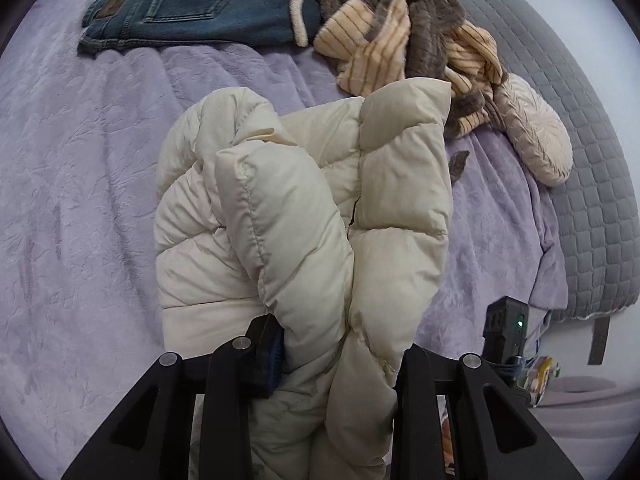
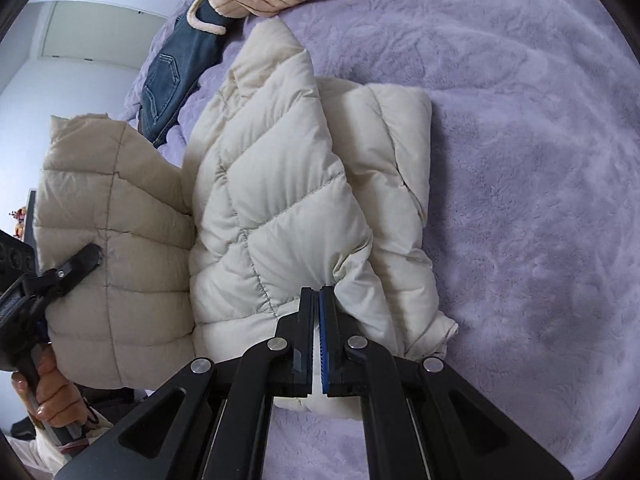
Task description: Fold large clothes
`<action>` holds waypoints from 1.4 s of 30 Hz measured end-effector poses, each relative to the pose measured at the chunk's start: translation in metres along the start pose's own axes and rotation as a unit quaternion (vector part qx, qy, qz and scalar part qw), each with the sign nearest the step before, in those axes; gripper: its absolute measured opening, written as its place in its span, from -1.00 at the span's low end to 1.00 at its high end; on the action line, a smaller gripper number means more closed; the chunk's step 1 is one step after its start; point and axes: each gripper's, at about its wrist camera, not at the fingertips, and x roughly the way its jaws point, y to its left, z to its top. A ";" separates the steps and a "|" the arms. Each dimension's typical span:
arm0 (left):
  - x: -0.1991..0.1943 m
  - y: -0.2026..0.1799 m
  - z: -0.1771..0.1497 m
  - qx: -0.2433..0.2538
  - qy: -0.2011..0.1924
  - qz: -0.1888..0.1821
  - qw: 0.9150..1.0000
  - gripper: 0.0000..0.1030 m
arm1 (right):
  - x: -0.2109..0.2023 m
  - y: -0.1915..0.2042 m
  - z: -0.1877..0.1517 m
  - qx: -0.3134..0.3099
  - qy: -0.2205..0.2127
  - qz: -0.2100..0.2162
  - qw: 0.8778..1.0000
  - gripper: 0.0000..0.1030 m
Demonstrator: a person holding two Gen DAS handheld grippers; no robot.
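Both tools, left tool (image 1: 340,356) and right tool (image 2: 316,320), clench the cream puffer jacket (image 2: 280,184), whose folds bury the left fingertips.

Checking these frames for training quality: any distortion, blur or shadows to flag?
Left wrist view: fisheye bends the grey quilted headboard, black vignette at corners, puffer jacket sharp. Right wrist view: same curvature, soft even light, a dim shadow on the purple blanket.

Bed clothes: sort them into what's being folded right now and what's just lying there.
In the job:
cream puffer jacket
left gripper, clamped on it
right gripper, clamped on it

Lying about:
jeans
striped fleece garment
pink pillow
grey quilt
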 end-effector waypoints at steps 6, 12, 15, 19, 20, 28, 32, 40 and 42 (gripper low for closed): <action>0.032 -0.049 -0.003 0.033 0.024 -0.044 0.998 0.18 | 0.025 -0.025 0.008 0.039 0.017 0.051 0.998 -0.95; 0.062 -0.061 -0.006 0.032 0.038 -0.104 0.993 0.54 | 0.027 -0.037 0.013 0.064 0.026 0.083 0.994 -0.95; 0.069 -0.067 -0.007 0.034 0.045 -0.126 0.990 0.54 | 0.004 -0.043 0.020 0.064 0.010 0.078 0.995 -0.94; 0.074 -0.083 -0.015 0.067 0.041 -0.121 0.990 0.54 | -0.039 -0.059 0.033 0.091 -0.037 0.095 0.991 -0.25; 0.074 -0.087 -0.017 0.079 0.038 -0.115 0.989 0.54 | -0.050 -0.062 0.038 0.096 -0.049 0.101 0.989 0.05; 0.077 -0.101 -0.029 0.135 0.019 -0.067 0.988 0.54 | -0.097 -0.033 0.090 0.014 -0.063 0.181 0.981 0.42; 0.075 -0.108 -0.034 0.165 0.013 -0.039 0.985 0.54 | -0.069 -0.002 0.110 -0.039 0.000 0.156 0.987 0.37; 0.008 -0.057 -0.016 0.134 -0.043 -0.067 0.988 0.54 | -0.034 -0.035 0.106 -0.028 0.025 0.089 0.995 -0.46; 0.003 -0.019 0.000 0.085 -0.047 -0.057 0.994 0.54 | -0.034 -0.048 0.104 -0.017 0.021 0.096 0.995 -0.46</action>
